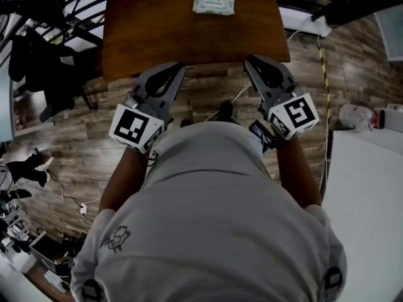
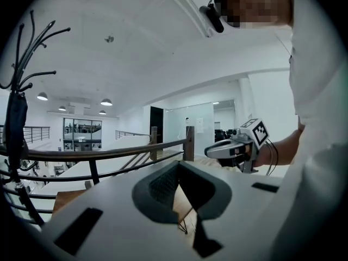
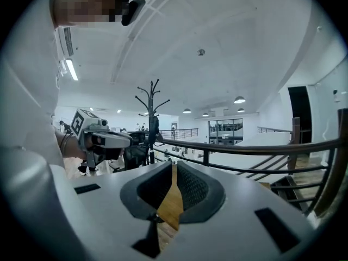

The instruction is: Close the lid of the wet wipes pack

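The wet wipes pack (image 1: 213,4), white with green print, lies flat near the far edge of the brown wooden table (image 1: 157,36); whether its lid is up I cannot tell from here. Both grippers are held close to the person's body, just short of the table's near edge and well away from the pack. My left gripper (image 1: 178,68) has its jaws together with nothing between them (image 2: 178,163). My right gripper (image 1: 250,60) is likewise shut and empty (image 3: 174,165). Each gripper shows in the other's view, pointing the same way. Neither gripper view shows the pack.
A coat rack with dark clothing (image 1: 44,49) stands left of the table. A white surface (image 1: 371,187) with a plastic bottle (image 1: 356,114) lies to the right. A railing (image 3: 261,145) runs behind the table. Cables trail over the wooden floor (image 1: 75,156).
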{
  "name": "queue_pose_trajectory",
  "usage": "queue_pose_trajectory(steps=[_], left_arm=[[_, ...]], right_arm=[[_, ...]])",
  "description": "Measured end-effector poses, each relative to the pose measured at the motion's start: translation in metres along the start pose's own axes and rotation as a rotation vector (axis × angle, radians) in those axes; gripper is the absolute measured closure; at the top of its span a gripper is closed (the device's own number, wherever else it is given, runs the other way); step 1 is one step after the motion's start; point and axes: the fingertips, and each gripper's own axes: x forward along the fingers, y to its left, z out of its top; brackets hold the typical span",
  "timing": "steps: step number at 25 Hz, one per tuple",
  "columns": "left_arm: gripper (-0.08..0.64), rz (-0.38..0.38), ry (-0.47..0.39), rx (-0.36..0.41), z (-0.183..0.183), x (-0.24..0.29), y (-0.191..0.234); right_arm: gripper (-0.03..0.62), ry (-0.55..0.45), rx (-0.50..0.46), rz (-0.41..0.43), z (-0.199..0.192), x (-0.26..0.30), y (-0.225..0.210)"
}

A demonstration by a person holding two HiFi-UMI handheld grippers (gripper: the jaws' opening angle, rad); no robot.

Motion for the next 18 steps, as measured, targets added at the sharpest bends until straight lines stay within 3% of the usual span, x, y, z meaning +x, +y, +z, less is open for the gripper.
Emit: queue_pose_trajectory(steps=[10,18], left_arm=[[0.547,-0.069,-0.01,-0.002,-0.017,-0.099,-0.003],[0.546,-0.051,-0.032,-0.02,-0.023,-0.132,-0.035]], right_arm=[[0.543,0.013,0.031,-0.068,-0.005,-0.009,0.105],[0.543,0.036,0.012,-0.041,-0.016,-0.041,0.142]])
